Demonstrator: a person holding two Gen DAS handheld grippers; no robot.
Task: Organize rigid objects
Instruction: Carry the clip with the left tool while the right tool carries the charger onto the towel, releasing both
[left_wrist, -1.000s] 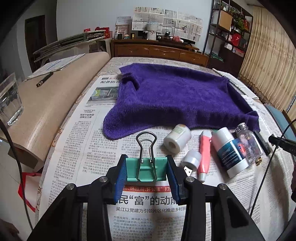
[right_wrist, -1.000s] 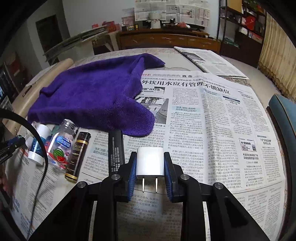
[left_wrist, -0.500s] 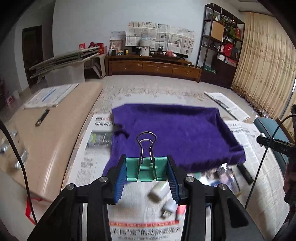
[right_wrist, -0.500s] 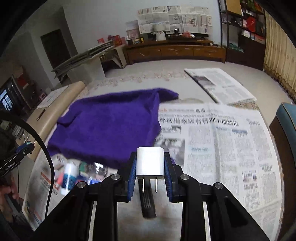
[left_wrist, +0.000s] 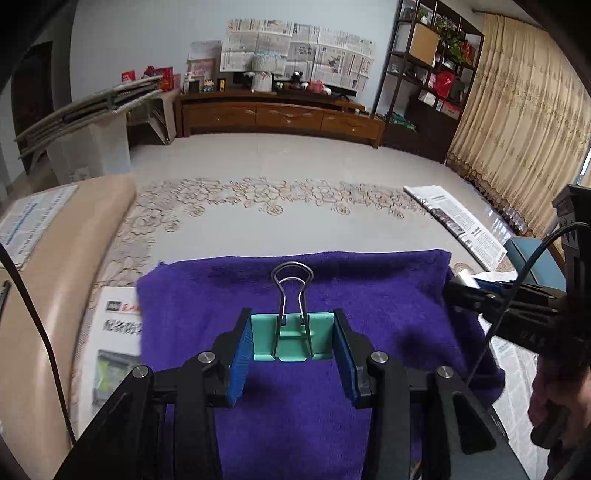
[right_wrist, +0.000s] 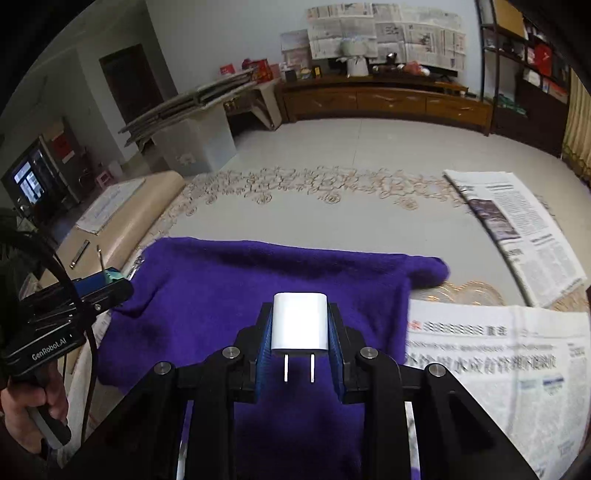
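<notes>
Left wrist view: we have the left hand-held gripper (left_wrist: 291, 341) clamped across the sides of a green binder clip (left_wrist: 291, 339), light, stiff, its wire loops springy. Our right hand-held gripper (right_wrist: 300, 332) pinches a white plug adapter (right_wrist: 300, 325) by its smooth, slippery flanks. Both hang over the purple towel (left_wrist: 388, 295) on the tabletop (left_wrist: 295, 210).

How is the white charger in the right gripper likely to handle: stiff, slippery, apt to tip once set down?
The white charger looks rigid and probably light. Its glossy shell may be slippery. Laid flat on the purple towel, it likely stays put.
</notes>
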